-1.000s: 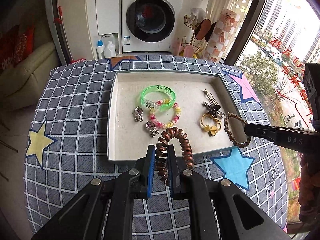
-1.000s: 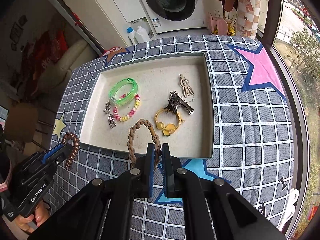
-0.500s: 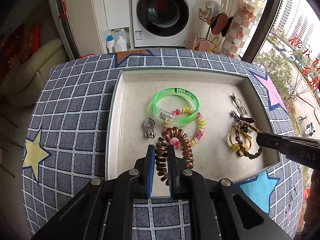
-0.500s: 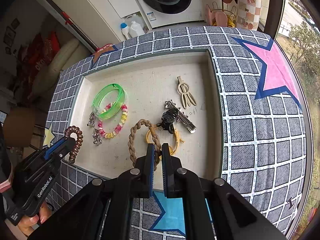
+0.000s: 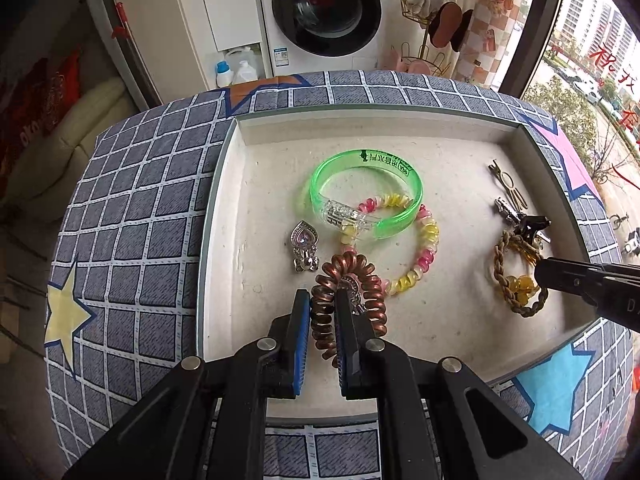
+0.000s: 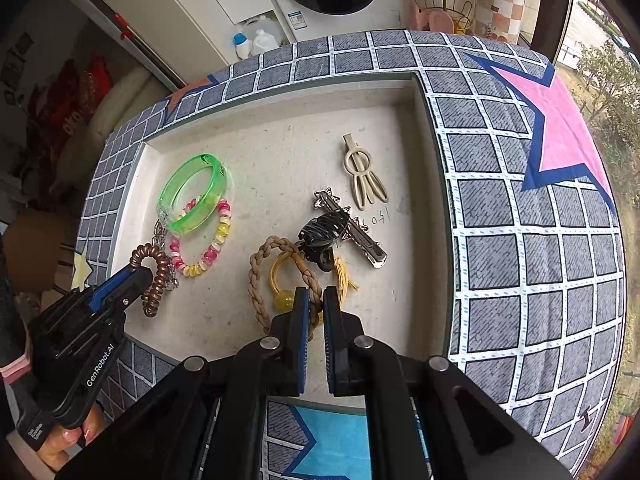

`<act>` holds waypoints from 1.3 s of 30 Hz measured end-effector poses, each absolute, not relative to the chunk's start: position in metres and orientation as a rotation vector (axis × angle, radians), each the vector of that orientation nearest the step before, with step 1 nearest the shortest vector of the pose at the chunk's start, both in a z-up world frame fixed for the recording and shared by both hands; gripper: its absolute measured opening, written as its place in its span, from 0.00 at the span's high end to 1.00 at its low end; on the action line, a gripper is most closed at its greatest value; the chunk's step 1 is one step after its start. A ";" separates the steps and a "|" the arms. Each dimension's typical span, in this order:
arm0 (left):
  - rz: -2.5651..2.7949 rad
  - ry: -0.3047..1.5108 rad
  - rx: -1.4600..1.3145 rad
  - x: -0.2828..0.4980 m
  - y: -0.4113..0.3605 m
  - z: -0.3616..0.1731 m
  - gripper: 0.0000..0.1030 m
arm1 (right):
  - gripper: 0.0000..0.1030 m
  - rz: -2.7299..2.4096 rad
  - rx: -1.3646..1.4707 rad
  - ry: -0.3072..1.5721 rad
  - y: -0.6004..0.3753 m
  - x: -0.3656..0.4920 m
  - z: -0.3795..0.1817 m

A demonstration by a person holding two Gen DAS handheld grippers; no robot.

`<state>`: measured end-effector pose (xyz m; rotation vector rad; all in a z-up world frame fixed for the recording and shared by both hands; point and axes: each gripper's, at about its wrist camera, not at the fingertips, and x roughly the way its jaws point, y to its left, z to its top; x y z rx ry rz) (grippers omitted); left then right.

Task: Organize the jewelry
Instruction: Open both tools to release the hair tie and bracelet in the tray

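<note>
Front-loading washing machine [image 5: 326,16] is being seen against the far white wall, two plastic bottles [image 5: 236,70] standing on the floor to its left. Gold wire rack [image 5: 434,46] is standing to its right, beside a checkered column [image 5: 486,28]. Daylight is being let in through the large window [image 5: 592,60] on the right, buildings and trees showing outside. Cream sofa [image 5: 60,148] is being partly seen at left.

A grey grid-checked cloth [image 6: 500,200] with pink, blue and yellow stars covers the tabletop – the tray [image 5: 400,122] is cream, the bangle [image 5: 366,196] translucent green, the coil tie [image 5: 348,276] coppery brown, the braided band [image 6: 264,276] tan.
</note>
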<state>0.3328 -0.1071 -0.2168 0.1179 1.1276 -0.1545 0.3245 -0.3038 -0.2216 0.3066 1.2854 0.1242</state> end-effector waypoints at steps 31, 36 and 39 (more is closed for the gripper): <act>-0.099 1.075 0.181 0.323 -0.114 -0.199 0.00 | 0.67 0.133 0.349 1.252 -0.310 0.317 -0.208; -0.100 1.043 0.173 0.325 -0.113 -0.187 0.00 | 0.67 0.125 0.360 1.235 -0.317 0.311 -0.200; -0.100 1.038 0.172 0.323 -0.113 -0.183 0.00 | 0.67 0.124 0.372 1.237 -0.318 0.310 -0.198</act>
